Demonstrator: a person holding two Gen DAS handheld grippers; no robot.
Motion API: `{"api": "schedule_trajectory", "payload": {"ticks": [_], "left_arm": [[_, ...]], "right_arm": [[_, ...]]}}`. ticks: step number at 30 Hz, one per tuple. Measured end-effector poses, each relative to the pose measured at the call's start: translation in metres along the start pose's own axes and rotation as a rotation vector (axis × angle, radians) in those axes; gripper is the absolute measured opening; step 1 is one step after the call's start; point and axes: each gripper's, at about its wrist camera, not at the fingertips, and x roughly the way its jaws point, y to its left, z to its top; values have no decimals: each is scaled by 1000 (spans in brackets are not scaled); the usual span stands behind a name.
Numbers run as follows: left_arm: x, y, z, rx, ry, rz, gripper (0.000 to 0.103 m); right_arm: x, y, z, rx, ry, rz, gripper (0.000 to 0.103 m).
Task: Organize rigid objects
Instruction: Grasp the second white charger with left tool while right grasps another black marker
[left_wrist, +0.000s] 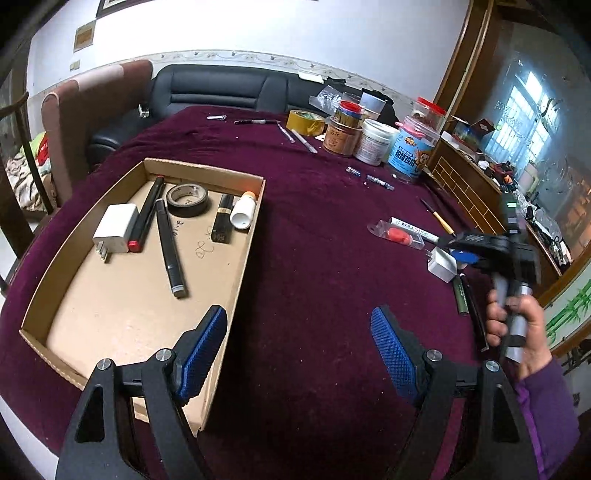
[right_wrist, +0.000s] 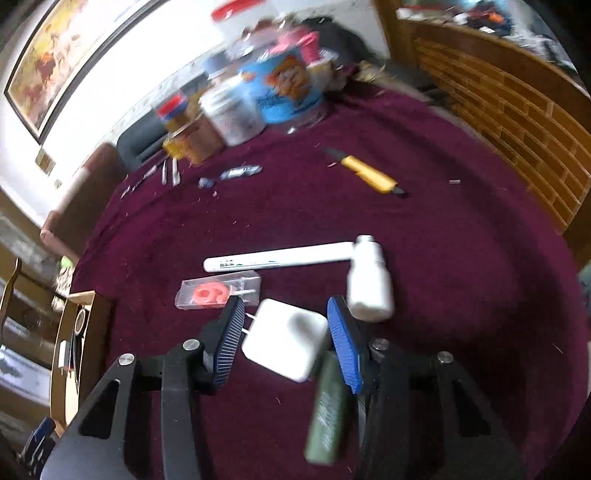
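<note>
1. Right gripper (right_wrist: 285, 341) at lower centre, jaws apart, straddling white charger (right_wrist: 286, 343); pads probably not pressing.
2. Charger lies on maroon cloth (right_wrist: 443, 277): light, rigid, smooth; take its flat sides, avoiding the prongs.
3. Left gripper (left_wrist: 299, 339) wide apart, empty, beside cardboard tray (left_wrist: 236, 295).

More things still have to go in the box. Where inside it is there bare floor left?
The near half of the cardboard box, from the grey-tipped marker to the near wall, is bare. The far end is crowded: white charger, red-tipped marker, tape roll, black tube and white bottle.
</note>
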Motion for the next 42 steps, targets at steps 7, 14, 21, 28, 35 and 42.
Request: {"api": "schedule_trajectory", "payload": {"ticks": [7, 14, 21, 28, 35, 42], "left_arm": [[6, 7, 0, -17, 15, -17, 76], [14, 5, -10, 10, 61, -18, 76], [28, -24, -5, 103, 105, -19, 76], [64, -69, 12, 276, 83, 32, 76], [121, -94, 15, 356, 155, -6, 75], [148, -112, 12, 406, 212, -14, 40]], "right_arm": [[20, 42, -29, -47, 204, 116, 55], [-27, 78, -63, -111, 58, 337, 55], [-51, 19, -46, 34, -114, 203, 55], [-73, -44, -47, 145, -298, -26, 55], [-71, -72, -45, 220, -299, -43, 55], [-60, -81, -44, 244, -262, -29, 55]]}}
